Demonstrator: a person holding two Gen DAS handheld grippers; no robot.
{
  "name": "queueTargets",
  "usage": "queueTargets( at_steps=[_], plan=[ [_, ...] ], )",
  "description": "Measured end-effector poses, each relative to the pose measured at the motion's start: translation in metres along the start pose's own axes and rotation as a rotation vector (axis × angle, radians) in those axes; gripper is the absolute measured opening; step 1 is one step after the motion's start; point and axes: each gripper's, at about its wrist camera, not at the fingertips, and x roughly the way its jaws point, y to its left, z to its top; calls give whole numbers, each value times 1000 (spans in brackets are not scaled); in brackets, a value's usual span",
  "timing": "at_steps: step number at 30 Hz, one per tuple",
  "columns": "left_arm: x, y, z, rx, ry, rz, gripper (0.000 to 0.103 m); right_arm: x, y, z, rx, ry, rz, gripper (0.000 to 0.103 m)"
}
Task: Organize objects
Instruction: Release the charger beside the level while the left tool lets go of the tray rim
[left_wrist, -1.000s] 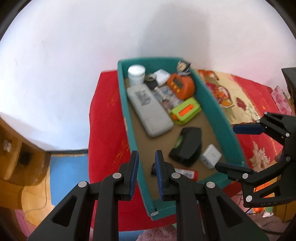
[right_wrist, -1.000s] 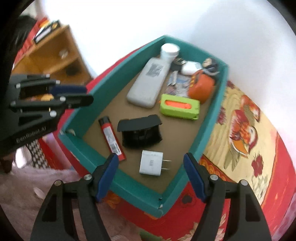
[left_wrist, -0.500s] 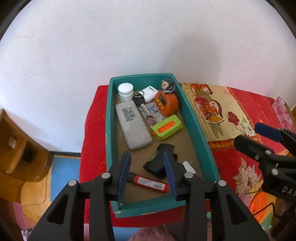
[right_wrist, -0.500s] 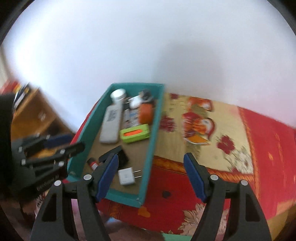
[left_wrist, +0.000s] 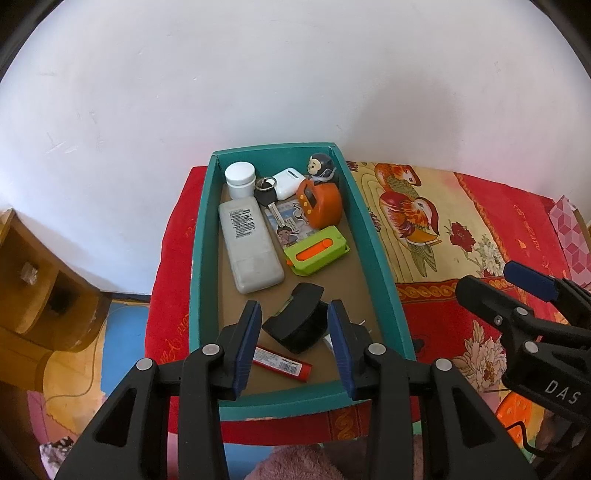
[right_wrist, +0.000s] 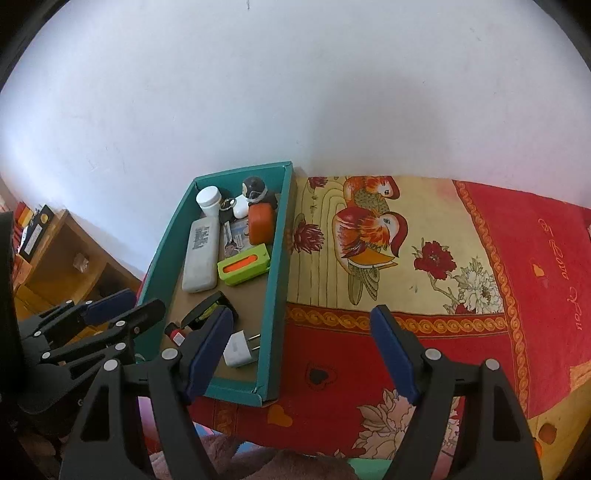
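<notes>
A teal box (left_wrist: 373, 240) sits on a red flowered cloth and holds several small things. Among them are a white jar (left_wrist: 240, 179), a grey-white flat case (left_wrist: 249, 243), an orange device (left_wrist: 321, 205), a green case (left_wrist: 317, 251), a black clip-like object (left_wrist: 295, 325), a red lighter (left_wrist: 284, 363) and a white plug (right_wrist: 238, 349). My left gripper (left_wrist: 294, 310) hangs above the box's near end, open, with nothing between its pads. My right gripper (right_wrist: 303, 314) is wide open and empty above the box's right wall (right_wrist: 277, 277) and the cloth.
The cloth (right_wrist: 369, 229), printed with birds, stretches to the right of the box. A white wall rises right behind it. A wooden shelf (left_wrist: 33, 280) stands at the left over a blue floor mat (left_wrist: 122, 332). Something pink and fluffy lies below the near edge.
The left jaws went from nearly shut to open. Both grippers drew back and up from the box. The right one rolled and now faces the box's right wall and the cloth.
</notes>
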Motion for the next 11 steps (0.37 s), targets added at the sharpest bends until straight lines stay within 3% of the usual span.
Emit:
queueTargets(
  at_steps=[11],
  plan=[
    [3, -4, 2, 5, 5, 3, 39, 3, -10, 1, 25, 14, -4, 78]
  ],
)
